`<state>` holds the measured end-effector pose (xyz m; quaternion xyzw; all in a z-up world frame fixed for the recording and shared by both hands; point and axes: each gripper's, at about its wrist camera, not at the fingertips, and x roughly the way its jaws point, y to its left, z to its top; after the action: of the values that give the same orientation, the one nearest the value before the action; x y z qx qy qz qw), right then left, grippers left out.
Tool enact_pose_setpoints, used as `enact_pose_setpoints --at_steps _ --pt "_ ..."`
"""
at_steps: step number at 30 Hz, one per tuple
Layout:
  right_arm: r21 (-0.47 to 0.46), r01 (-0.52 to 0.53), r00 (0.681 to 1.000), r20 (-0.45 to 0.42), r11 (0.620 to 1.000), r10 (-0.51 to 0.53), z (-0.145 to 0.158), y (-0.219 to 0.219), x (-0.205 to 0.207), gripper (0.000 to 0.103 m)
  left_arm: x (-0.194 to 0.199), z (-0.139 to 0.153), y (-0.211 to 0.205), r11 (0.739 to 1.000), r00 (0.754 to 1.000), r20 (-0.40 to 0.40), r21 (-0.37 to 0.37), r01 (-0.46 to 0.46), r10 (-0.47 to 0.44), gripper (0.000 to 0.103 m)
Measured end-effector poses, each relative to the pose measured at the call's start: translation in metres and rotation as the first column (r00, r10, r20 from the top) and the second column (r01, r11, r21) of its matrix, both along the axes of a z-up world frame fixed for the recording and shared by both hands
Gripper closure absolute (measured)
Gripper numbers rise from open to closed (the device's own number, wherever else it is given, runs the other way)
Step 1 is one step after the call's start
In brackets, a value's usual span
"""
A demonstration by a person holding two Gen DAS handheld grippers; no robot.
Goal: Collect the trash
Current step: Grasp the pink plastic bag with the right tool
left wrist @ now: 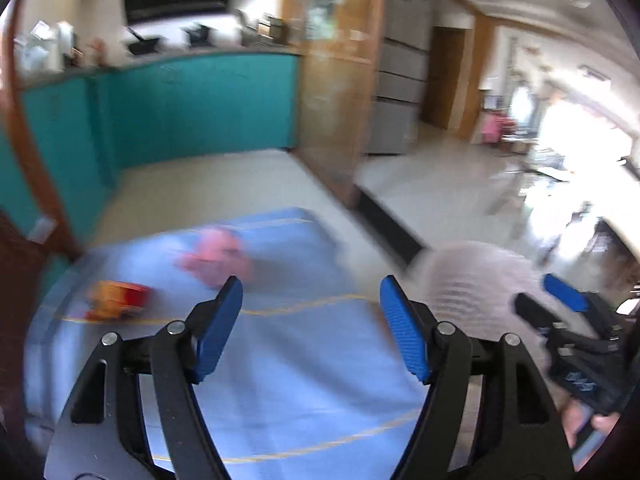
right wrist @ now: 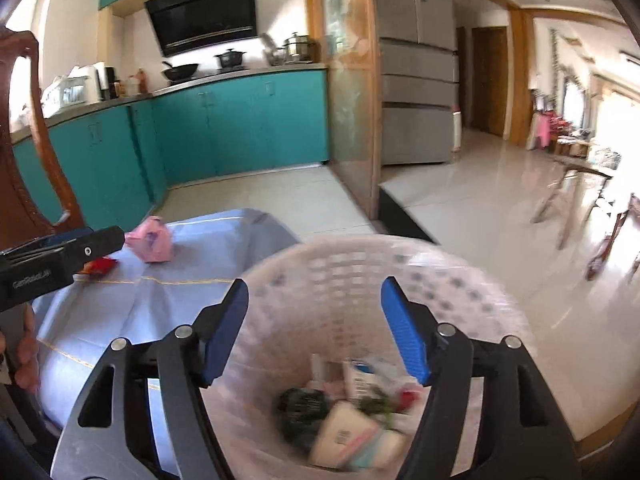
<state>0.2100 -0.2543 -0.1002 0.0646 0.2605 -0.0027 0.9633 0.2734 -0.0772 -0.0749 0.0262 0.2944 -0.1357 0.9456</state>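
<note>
My left gripper (left wrist: 311, 289) is open above the blue tablecloth (left wrist: 288, 360), nothing between its blue pads. Ahead of it lie a crumpled pink wrapper (left wrist: 218, 256) and a red and yellow packet (left wrist: 118, 300), both blurred. My right gripper (right wrist: 314, 292) is open over the white plastic basket (right wrist: 460, 280), which holds several pieces of trash (right wrist: 348, 416): boxes, a dark wrapper, paper. Nothing sits between its pads. The pink wrapper (right wrist: 151, 242) and the red packet (right wrist: 98, 266) also show on the cloth to the left. The right gripper (left wrist: 560, 300) appears at the right edge of the left wrist view.
The table (right wrist: 92, 344) stands in a kitchen with teal cabinets (right wrist: 224, 120) and a wooden pillar (right wrist: 352, 100). A wooden chair back (right wrist: 24, 140) rises at the left. Tiled floor (right wrist: 480, 208) spreads to the right, with a steel fridge (right wrist: 416, 80) behind. A hand (right wrist: 26, 352) holds the left tool.
</note>
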Motion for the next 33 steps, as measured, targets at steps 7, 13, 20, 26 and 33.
enact_pose_setpoints --at_steps 7,13,20,26,33 --pt "0.071 -0.196 0.979 -0.033 0.978 0.199 0.013 0.085 0.083 0.026 0.044 0.028 0.082 0.973 0.974 0.148 0.125 -0.193 0.174 0.026" --pt "-0.002 -0.31 0.949 -0.068 0.951 0.309 -0.002 0.159 0.154 0.026 0.076 0.011 0.138 0.948 0.951 0.04 0.08 -0.309 0.307 0.026" --pt "-0.095 -0.294 0.941 -0.202 0.951 0.27 -0.035 0.196 0.208 0.026 0.099 -0.008 0.156 0.949 0.95 -0.039 0.085 -0.304 0.308 0.026" --pt "-0.07 -0.339 0.915 -0.257 0.938 0.311 -0.044 0.191 0.203 0.069 0.112 -0.032 0.156 0.954 0.948 -0.123 0.095 -0.284 0.294 0.025" --pt "-0.051 -0.327 0.928 -0.205 0.944 0.31 -0.019 0.161 0.156 0.073 0.129 -0.079 0.145 0.951 0.93 -0.223 0.17 -0.258 0.292 0.017"
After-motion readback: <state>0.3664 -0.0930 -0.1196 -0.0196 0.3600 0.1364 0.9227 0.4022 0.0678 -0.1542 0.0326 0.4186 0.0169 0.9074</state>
